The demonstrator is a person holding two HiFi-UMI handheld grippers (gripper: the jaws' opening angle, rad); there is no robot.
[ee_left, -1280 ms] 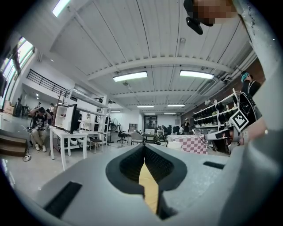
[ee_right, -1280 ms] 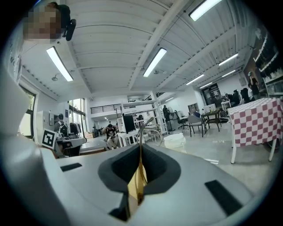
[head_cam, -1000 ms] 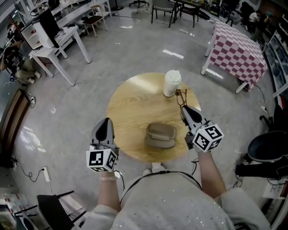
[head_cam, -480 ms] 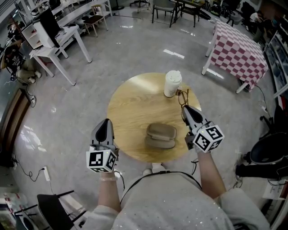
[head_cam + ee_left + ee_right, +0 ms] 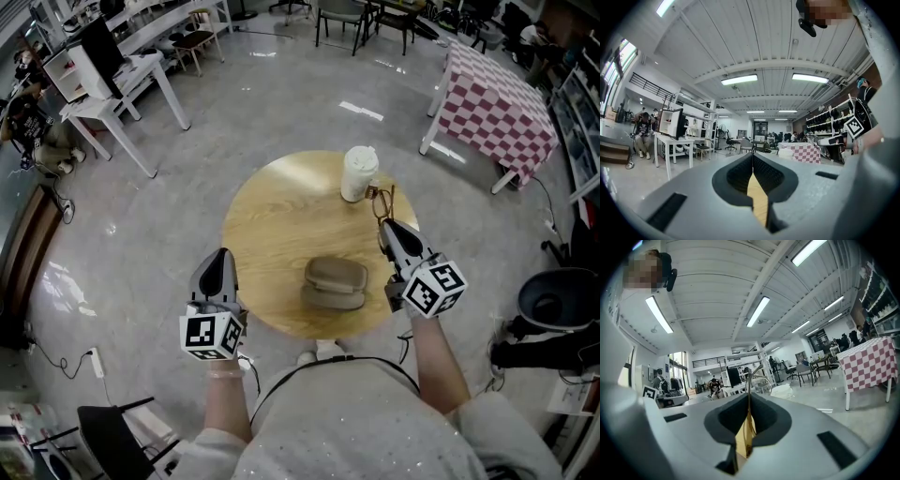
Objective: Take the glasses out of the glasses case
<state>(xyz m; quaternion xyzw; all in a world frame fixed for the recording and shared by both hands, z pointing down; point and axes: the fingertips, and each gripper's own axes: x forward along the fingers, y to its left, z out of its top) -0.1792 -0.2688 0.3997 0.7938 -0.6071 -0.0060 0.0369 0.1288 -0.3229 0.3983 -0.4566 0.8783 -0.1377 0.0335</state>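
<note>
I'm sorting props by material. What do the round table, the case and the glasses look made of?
The round table: matte wood or veneer, pale grain showing. The case: matte tan, perhaps fabric or leatherette, no shine. The glasses: thin brownish frame, probably metal wire, too small to confirm.

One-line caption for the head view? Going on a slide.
Right gripper holds glasses beside a white cup, apart from the tan glasses case on a round wooden table; left gripper shut, empty.
</note>
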